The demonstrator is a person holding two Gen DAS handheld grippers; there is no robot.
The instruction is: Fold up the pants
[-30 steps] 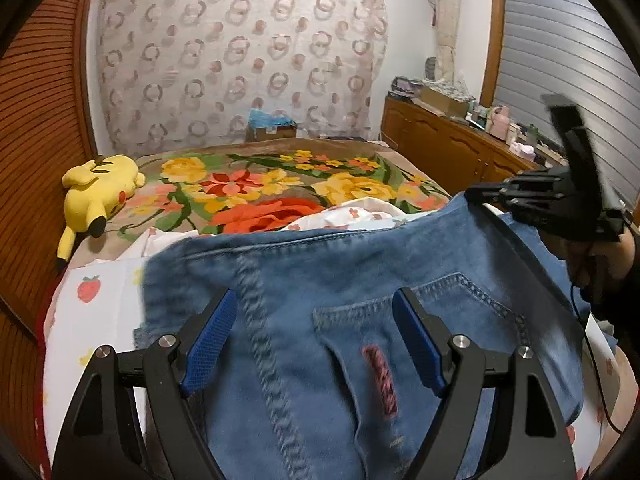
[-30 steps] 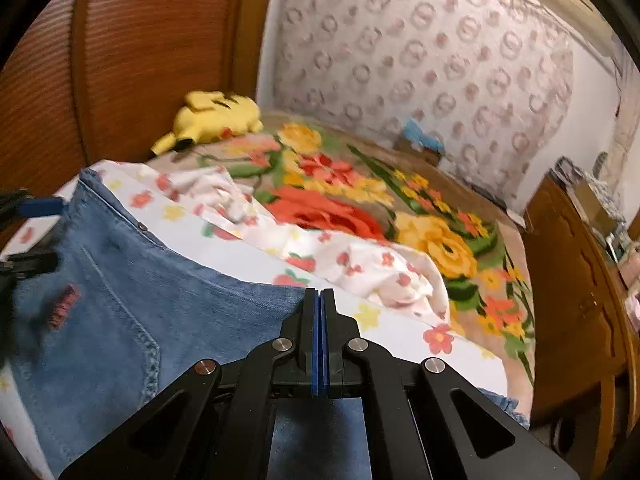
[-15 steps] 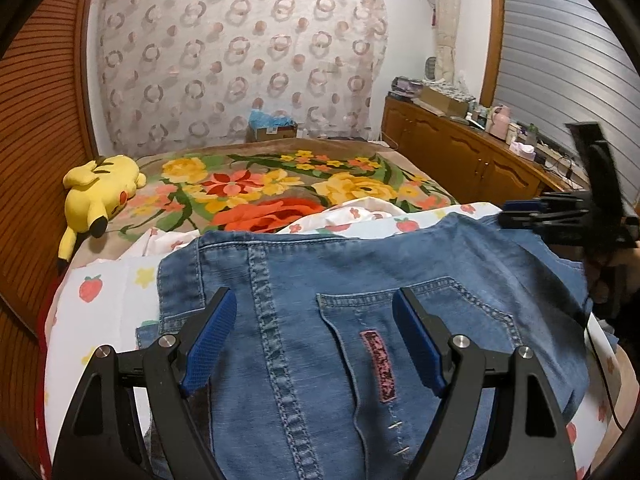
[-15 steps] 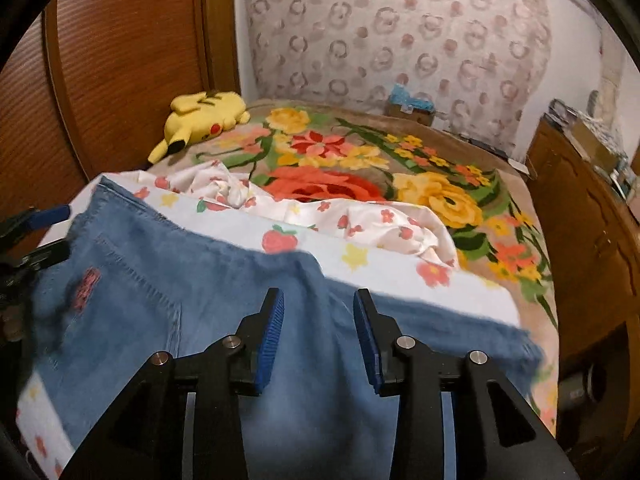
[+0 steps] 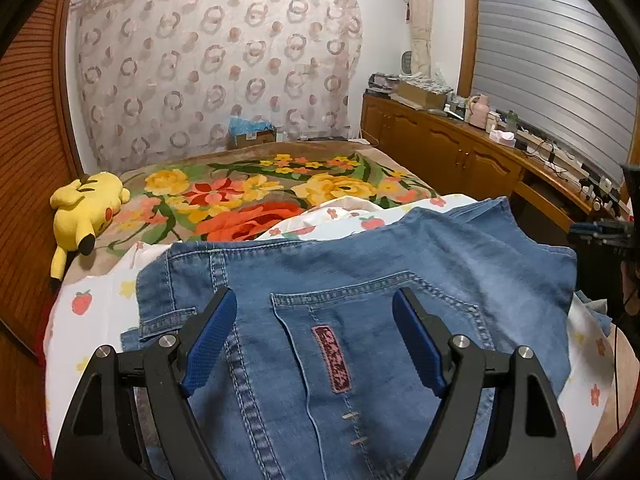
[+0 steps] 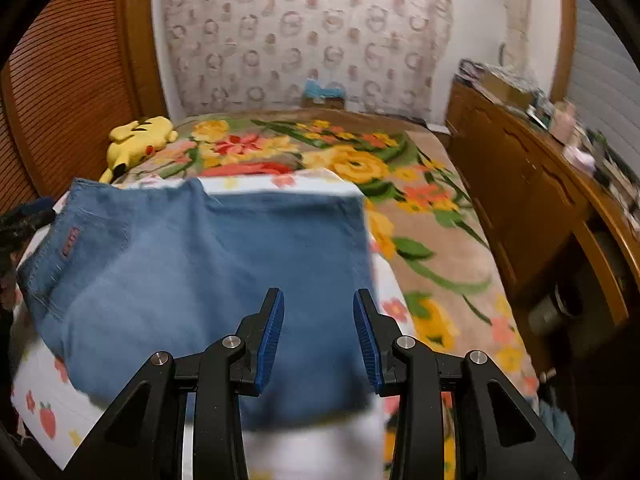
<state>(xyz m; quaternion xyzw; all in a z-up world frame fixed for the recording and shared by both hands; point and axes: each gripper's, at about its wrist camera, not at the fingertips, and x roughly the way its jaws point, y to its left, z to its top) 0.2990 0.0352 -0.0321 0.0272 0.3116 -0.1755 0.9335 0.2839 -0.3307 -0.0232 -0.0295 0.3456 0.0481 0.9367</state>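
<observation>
Blue denim pants lie folded on the near end of the bed, back pocket with a red label facing up. They also show in the right wrist view, blurred. My left gripper is open and empty, its blue pads hovering over the waist end. My right gripper is open and empty above the other end of the pants. The right gripper also shows at the right edge of the left wrist view.
A white sheet with strawberries lies under the pants, on a floral blanket. A yellow plush toy lies at the bed's left edge. A wooden sideboard with clutter runs along the right wall.
My right gripper opened and let go of the pants, then drew back toward the right. The folded-over denim settled flat. My left gripper stayed open in place.
</observation>
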